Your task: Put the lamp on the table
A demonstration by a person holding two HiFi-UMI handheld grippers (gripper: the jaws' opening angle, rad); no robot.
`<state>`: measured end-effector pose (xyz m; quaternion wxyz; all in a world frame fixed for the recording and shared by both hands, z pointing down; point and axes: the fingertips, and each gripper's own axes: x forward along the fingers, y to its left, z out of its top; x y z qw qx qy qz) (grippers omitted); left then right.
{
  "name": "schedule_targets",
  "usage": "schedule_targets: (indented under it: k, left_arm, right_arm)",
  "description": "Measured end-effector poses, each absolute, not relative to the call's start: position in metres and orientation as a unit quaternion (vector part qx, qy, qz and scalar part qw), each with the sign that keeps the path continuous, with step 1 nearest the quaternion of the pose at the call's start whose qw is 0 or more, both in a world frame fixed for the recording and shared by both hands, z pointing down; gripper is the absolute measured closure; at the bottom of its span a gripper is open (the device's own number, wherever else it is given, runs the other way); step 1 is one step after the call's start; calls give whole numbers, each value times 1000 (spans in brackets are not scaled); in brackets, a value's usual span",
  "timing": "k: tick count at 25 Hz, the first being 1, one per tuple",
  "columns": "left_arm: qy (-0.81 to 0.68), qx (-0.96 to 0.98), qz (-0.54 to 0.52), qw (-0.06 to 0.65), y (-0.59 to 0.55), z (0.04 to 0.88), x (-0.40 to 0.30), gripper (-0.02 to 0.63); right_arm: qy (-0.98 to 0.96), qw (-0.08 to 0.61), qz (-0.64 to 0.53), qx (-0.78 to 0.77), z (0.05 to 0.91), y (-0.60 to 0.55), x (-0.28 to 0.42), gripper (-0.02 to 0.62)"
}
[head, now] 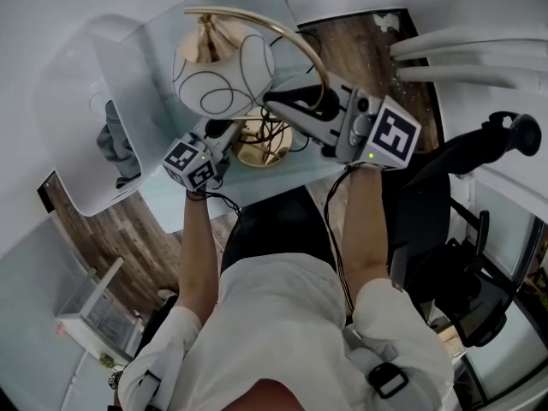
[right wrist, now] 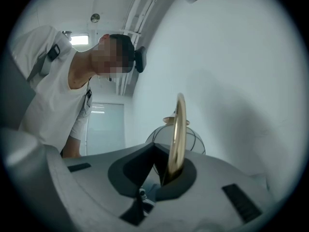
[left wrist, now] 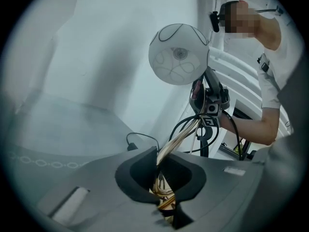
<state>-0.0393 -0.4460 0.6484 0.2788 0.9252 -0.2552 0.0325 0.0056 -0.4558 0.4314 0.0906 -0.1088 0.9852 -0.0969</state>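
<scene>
Arching lamp: brass-coloured metal lamp (head: 205, 41) with a long curved stem (right wrist: 177, 129), over the pale frosted-glass table (head: 171, 205), gripped in two places.
Shade: white glass globe shade (head: 224, 74) with thin dark looping lines, hanging from the stem's far end, up and left of the base in the head view.
Base: round brass-coloured base (head: 257, 151) low over the table; whether it touches cannot be told.
Cord: thin black cord (left wrist: 141, 136) trailing beside the lower stem.
Left gripper (left wrist: 161, 175): fingers (left wrist: 137, 170) clamped tight on the lower stem, just above the base.
Right gripper (right wrist: 166, 170): fingers (right wrist: 140, 166) pinched on the stem's curve, higher up.
Person: white short-sleeved shirt, bare forearms.
Surroundings: black office chair (head: 467, 302) at right; wood-grain floor (head: 111, 255) below the table.
</scene>
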Motion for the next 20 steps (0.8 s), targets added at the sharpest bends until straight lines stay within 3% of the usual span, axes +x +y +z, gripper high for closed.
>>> schedule_targets:
  k: [20]
  left_arm:
    - [-259, 919, 56, 292, -396, 661, -31, 553]
  right_arm:
    - [974, 130, -56, -179, 421, -442, 17, 592]
